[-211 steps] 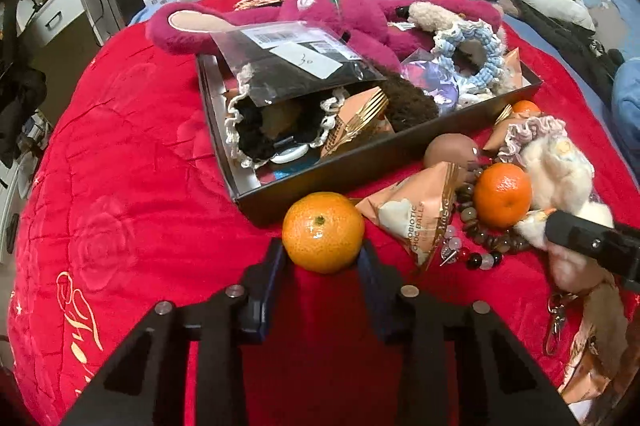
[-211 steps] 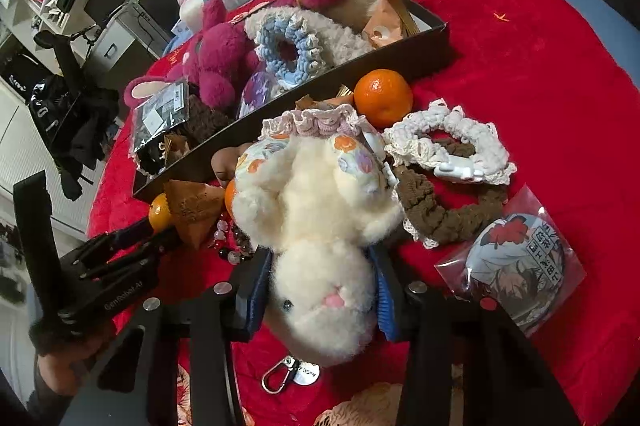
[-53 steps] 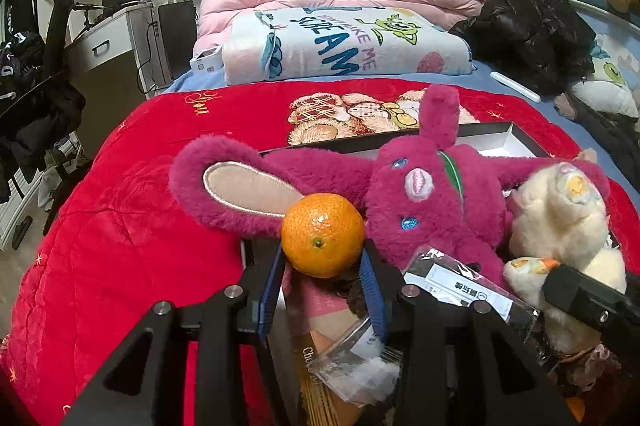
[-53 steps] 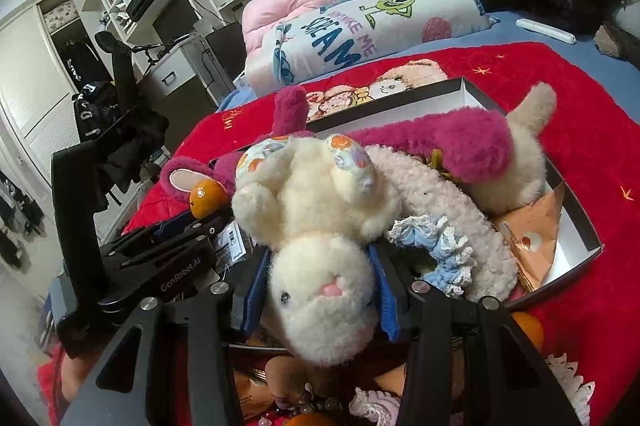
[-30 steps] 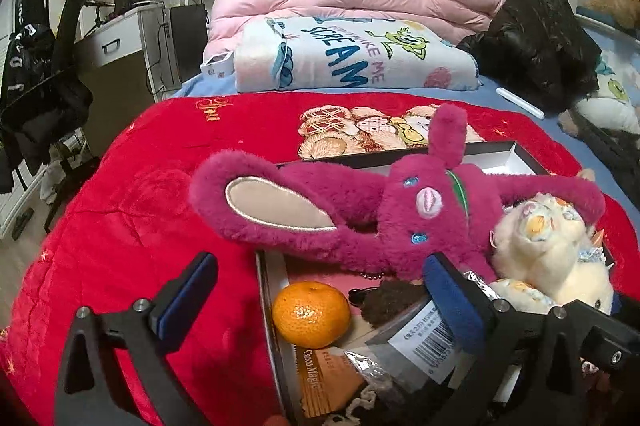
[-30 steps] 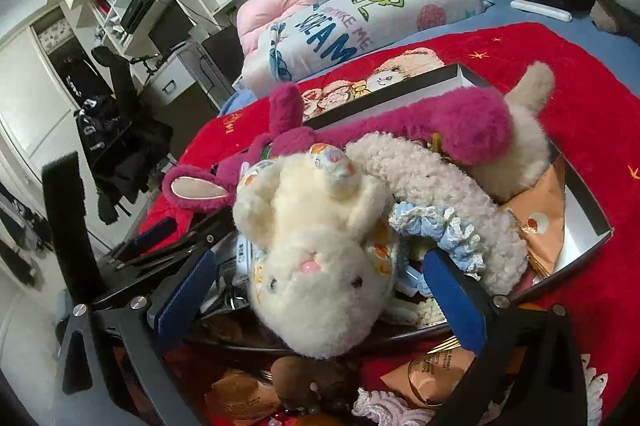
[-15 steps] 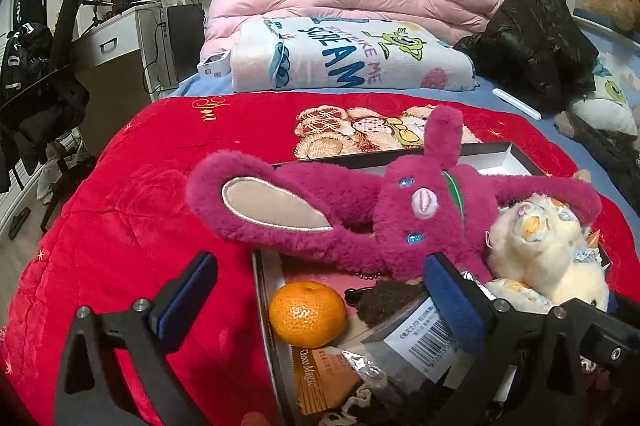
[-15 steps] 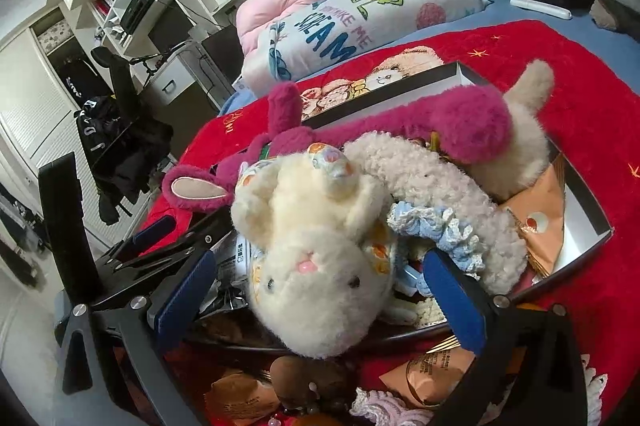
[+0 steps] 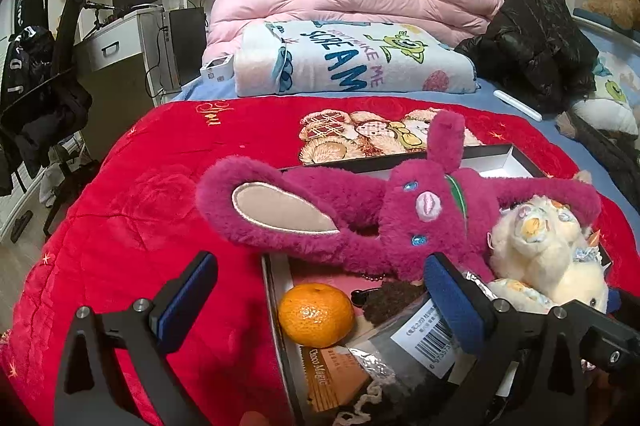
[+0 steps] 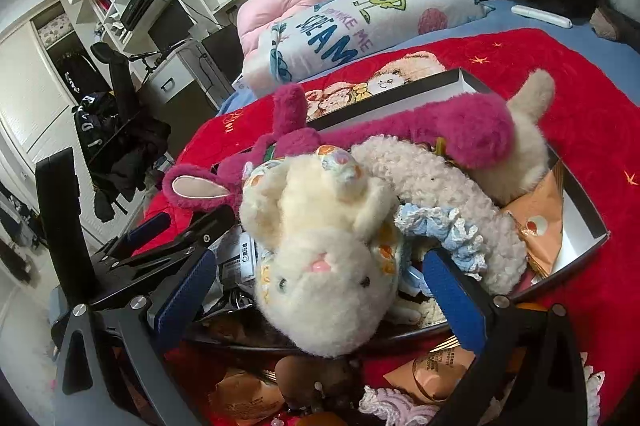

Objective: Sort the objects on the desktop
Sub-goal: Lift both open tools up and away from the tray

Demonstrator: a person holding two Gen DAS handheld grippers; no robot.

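Observation:
A black box [image 9: 520,156] lies on the red quilt and is full of things. In the left wrist view, an orange tangerine [image 9: 316,314] rests in the box's near left corner, below a magenta plush rabbit [image 9: 400,214]. My left gripper [image 9: 320,298] is open, its jaws wide on either side of the tangerine, not touching it. In the right wrist view, a cream plush rabbit [image 10: 324,258] lies in the box [image 10: 584,222] on top of other items. My right gripper [image 10: 316,278] is open around it, pads apart from the fur. The cream plush also shows in the left wrist view [image 9: 548,254].
The box also holds a barcode-labelled clear bag [image 9: 420,346], a Choco Magic packet [image 9: 332,378], a blue-and-cream scrunchie [image 10: 448,226] and an orange snack packet [image 10: 544,222]. Loose snack packets [image 10: 436,374] lie on the red quilt [image 9: 140,210] before the box. Folded bedding [image 9: 352,58] sits behind.
Both grippers opened about a second ago, leaving the tangerine and the cream plush in the box. Since then both have barely moved, and the objects lie still.

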